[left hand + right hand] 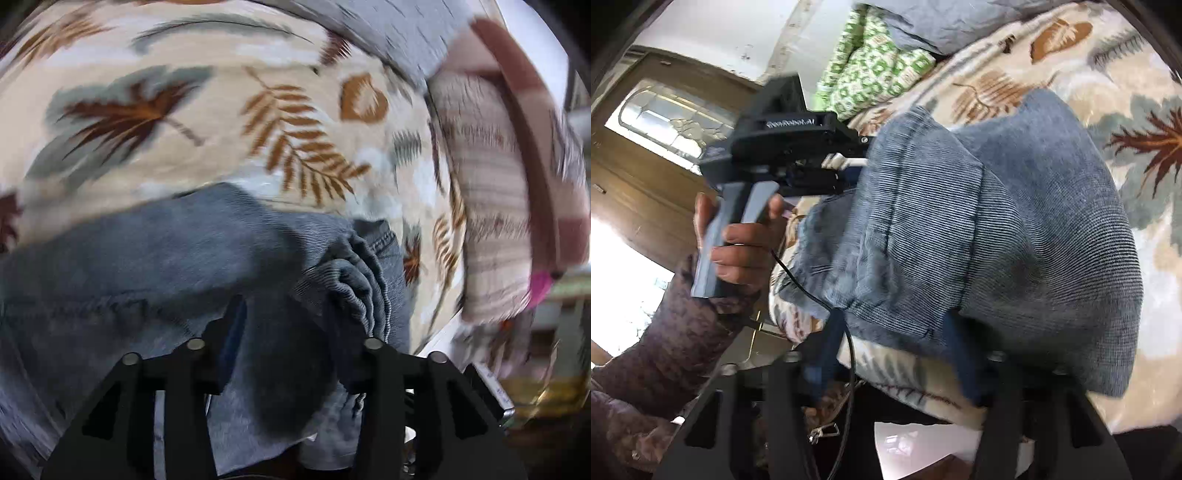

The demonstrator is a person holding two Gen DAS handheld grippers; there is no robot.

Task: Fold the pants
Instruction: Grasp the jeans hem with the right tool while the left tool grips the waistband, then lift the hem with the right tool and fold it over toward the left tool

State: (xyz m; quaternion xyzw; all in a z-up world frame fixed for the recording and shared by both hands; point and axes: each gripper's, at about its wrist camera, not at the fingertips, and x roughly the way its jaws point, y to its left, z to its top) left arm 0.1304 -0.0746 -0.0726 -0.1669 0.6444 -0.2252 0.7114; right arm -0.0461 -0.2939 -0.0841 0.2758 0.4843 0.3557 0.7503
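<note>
Leaf-printed bedding (pixel 1052 62) covers the bed where the work goes on, with a wooden door and its glass pane off to one side in the right wrist view. On that cover lie the pants (pixel 979 229), blue-grey ribbed fabric bunched into a thick, loosely doubled bundle near the bed's edge; in the left wrist view the same cloth shows a gathered, elastic-looking band crumpled just ahead of the tool. The left gripper (pixel 291 332) has its fingers apart with folds of the pants lying between and over them, so whether it truly pinches the cloth I cannot tell. The right gripper (pixel 897 339) also has its fingers spread, the lower hem of the bundle draped across them; a firm clamp is not evident. The person's left hand (pixel 738 243) squeezes the handle of the other tool, seen beside the fabric. Judging by the lumpy, uneven stack, at least one fold seems made, but edges are not aligned and the bundle still needs flattening and a tidier final fold. Beyond lie a green patterned cushion (pixel 871 62) and a striped blanket (pixel 487 192).
</note>
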